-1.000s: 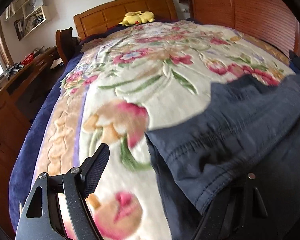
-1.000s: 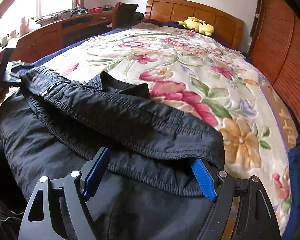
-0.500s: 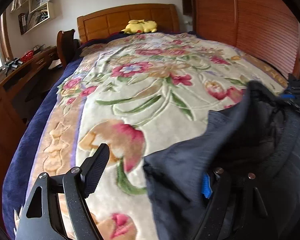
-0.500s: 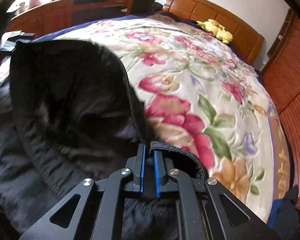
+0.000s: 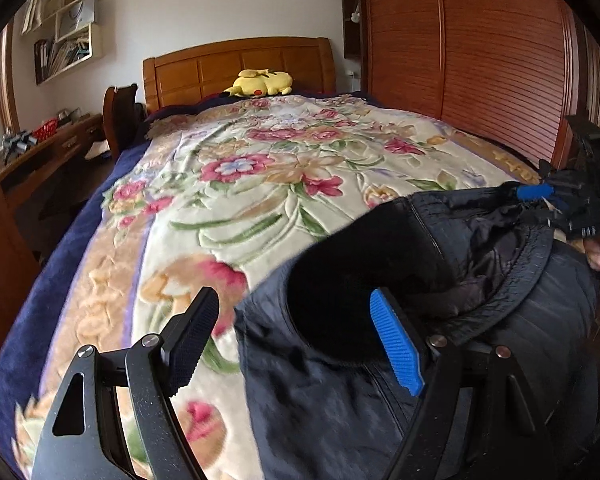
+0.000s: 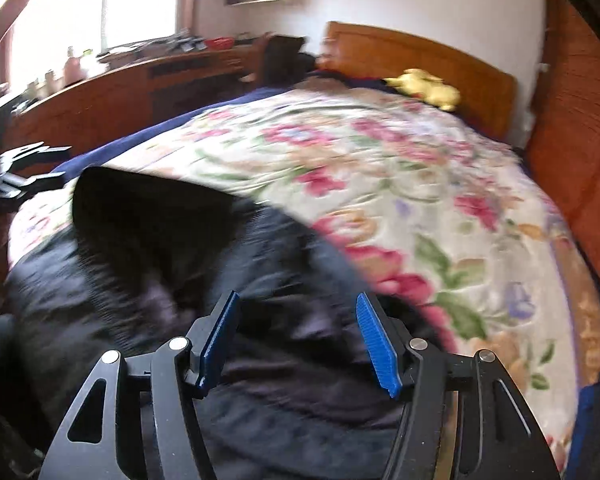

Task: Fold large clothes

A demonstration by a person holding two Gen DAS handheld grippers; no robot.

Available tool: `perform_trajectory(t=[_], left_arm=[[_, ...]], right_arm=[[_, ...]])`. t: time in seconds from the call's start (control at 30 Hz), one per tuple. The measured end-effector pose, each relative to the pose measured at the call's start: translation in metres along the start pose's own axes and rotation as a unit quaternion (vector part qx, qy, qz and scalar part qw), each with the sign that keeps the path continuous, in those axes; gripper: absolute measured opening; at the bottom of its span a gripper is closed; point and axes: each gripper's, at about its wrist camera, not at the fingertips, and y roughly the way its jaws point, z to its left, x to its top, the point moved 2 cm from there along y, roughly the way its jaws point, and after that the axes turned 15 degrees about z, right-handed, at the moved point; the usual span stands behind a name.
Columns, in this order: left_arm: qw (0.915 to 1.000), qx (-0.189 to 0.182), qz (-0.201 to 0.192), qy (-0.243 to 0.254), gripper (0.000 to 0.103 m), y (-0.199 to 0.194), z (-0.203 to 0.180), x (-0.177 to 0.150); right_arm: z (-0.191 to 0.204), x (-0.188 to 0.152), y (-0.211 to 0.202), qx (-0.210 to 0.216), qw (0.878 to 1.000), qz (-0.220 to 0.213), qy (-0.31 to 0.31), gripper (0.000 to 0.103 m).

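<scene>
A dark padded jacket (image 5: 320,400) lies bunched at the near end of a floral blanket (image 5: 260,200), with one zippered flap raised and curled over. My left gripper (image 5: 294,300) stands open over the jacket's left edge; cloth lies between its fingers but the pads do not press on it. At the far right, a hand holds my right gripper, whose blue pad (image 5: 534,191) sits at the jacket's lifted hem. In the blurred right wrist view, my right gripper (image 6: 298,300) is opening, its pads apart above the jacket (image 6: 100,280).
A yellow plush toy (image 5: 260,82) lies by the wooden headboard (image 5: 220,68). A slatted wooden wardrobe (image 5: 480,60) runs along the bed's right side. A desk (image 5: 40,148) and a chair (image 5: 120,116) stand on the left. The blanket (image 6: 420,180) stretches far ahead.
The right gripper shut on the jacket's hem, lifted it over, and its jaws have now parted again. The left gripper rose, and its blue pad came out from under the cloth.
</scene>
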Motion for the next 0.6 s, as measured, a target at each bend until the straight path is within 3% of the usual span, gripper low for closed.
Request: perform_trajectory(t=[0.2, 0.4, 0.43, 0.53, 0.6], left_arm=[[0.9996, -0.010, 0.016, -0.022, 0.079, 0.006, -0.006, -0.029], [0.9987, -0.018, 0.028, -0.039, 0.079, 0.008, -0.010, -0.052], [0.9986, -0.019, 0.030, -0.039, 0.079, 0.008, -0.011, -0.054], [0.9986, -0.017, 0.031, -0.038, 0.079, 0.006, -0.015, -0.058], [0.9987, -0.018, 0.031, -0.037, 0.079, 0.004, -0.017, -0.058]], right_arm=[[0.056, -0.015, 0.026, 0.070, 0.995, 0.043, -0.055, 0.063], [0.083, -0.023, 0.061, 0.071, 0.987, 0.099, -0.104, 0.062], [0.085, -0.023, 0.069, 0.061, 0.986, 0.111, -0.112, 0.052], [0.090, -0.016, 0.086, 0.021, 0.979, 0.132, -0.151, 0.006], [0.088, -0.002, 0.090, 0.002, 0.980, 0.122, -0.156, 0.004]])
